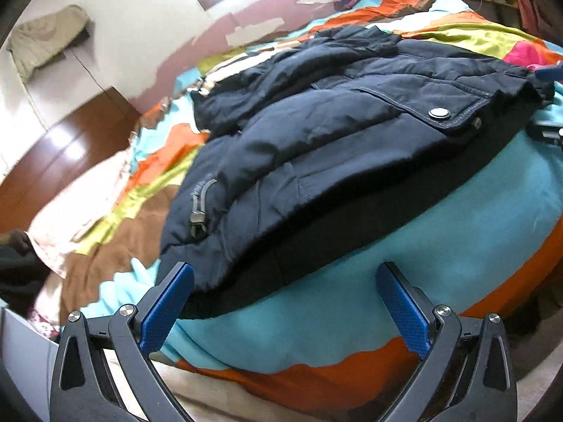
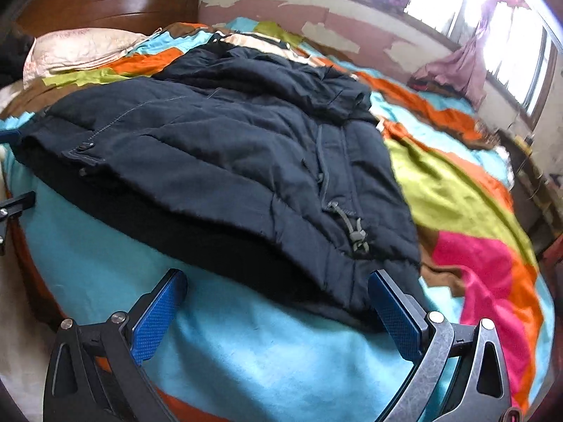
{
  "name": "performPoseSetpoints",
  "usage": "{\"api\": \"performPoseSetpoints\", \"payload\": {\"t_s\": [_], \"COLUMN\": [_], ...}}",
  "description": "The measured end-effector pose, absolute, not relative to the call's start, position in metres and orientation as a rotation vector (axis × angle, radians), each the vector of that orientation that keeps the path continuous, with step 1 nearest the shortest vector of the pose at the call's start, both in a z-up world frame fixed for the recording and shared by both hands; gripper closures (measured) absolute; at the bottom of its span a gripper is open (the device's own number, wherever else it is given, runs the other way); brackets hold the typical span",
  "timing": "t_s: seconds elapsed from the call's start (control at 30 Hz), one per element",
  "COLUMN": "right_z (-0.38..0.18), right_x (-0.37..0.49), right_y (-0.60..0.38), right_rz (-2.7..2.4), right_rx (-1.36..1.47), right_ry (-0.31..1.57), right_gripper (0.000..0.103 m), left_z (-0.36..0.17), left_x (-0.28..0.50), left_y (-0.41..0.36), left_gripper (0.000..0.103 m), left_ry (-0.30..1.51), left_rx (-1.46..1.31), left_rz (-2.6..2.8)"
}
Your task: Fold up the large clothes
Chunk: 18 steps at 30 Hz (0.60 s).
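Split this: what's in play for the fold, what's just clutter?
In play: dark padded jacket; left gripper and right gripper, both open at its hem.

Clutter: pillow, pink cloth by the window, patchwork bedspread underneath, wooden headboard.

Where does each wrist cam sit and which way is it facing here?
Left wrist: on the left gripper, low at the bed's near edge, facing the navy jacket's hem corner; its open fingers show.
Right wrist: on the right gripper, facing the opposite hem corner, headboard beyond; open fingers show.
Shared: jacket, patchwork bedspread.
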State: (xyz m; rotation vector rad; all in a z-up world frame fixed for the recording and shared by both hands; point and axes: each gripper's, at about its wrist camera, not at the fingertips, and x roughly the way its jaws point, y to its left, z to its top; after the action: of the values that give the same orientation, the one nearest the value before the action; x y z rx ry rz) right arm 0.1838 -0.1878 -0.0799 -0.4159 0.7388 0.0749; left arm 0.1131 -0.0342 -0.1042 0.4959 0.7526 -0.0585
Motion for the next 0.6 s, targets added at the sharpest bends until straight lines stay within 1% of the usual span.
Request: {"api": "performPoseSetpoints", "payload": {"t_s": [0.17, 0.43, 0.5, 0.6], "right_z": [-0.079, -0.08, -0.079, -0.078], "right_x": [0.188, 0.201, 0.2, 0.198], "right_y": [-0.188, -0.205, -0.203, -0.197], "right_rz": [-0.055, -0.123, -0.139, -0.162], "right_rx": [-0.508, -0.462, -0.486, -0.533], "right_ry": [0.629, 0.578, 0.549, 0.504], "right_gripper": [0.0, 0.0, 0.0, 0.0], "left_z": [-0.104, -0.096, -0.093, -0.085], "left_x": [0.124, 0.151, 0.152, 0.146], "left_y": [-0.019, 0.029, 0.032, 0.021], "left_gripper": [0.001, 0.001, 0.001, 0.001], "left_ry": [0.745, 0.806, 0.791, 0.72], "left_rx": [0.446, 0.204, 0.186, 0.231], "left_rz": [0.024, 0.128, 0.136, 0.153]}}
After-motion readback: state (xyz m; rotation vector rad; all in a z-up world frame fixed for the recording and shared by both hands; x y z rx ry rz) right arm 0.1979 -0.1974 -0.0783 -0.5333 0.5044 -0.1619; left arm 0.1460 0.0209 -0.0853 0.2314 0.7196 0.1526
